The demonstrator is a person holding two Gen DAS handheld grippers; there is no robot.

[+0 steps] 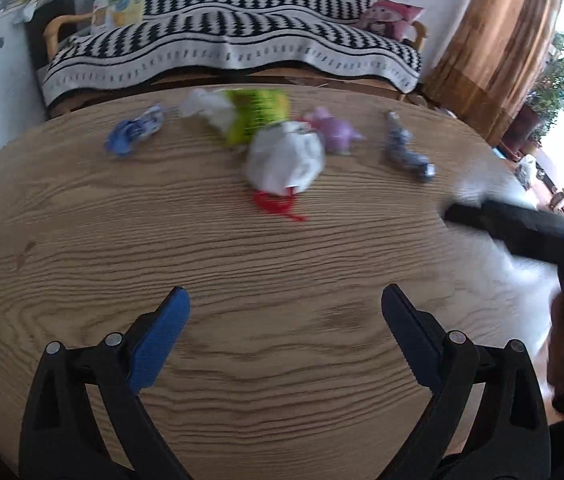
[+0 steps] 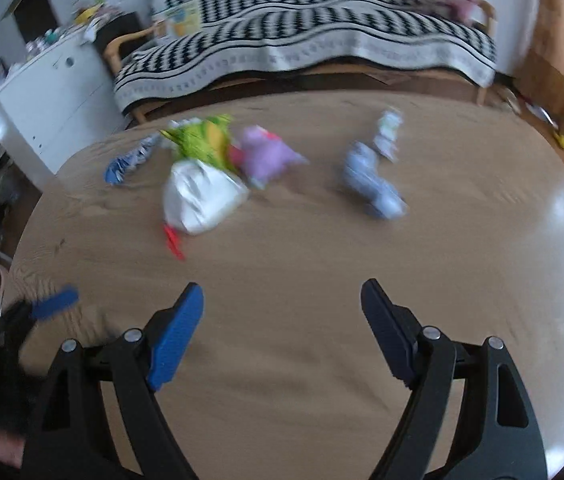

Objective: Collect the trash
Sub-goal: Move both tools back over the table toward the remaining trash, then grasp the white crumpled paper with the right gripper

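Left wrist view shows the left gripper [image 1: 285, 300] with its jaws wide apart and nothing between them, hanging over bare wooden table [image 1: 242, 260], probably because no piece has been picked yet and open jaws are ready for a grab. Farther out, the trash lies strung along the table's far side: a blue wrapper [image 1: 134, 134], a green packet [image 1: 256, 116], a crumpled white bag [image 1: 286, 158] with red string [image 1: 278, 204] under it, a purple wrapper [image 1: 336, 130] and a silver wrapper [image 1: 406, 148]. The right gripper [image 2: 282, 300] is likewise spread and empty, well short of the white bag and silver wrapper. Both views are blurred. No bin is visible. Behind the table stands a sofa [image 1: 234, 48] under a black-and-white blanket.
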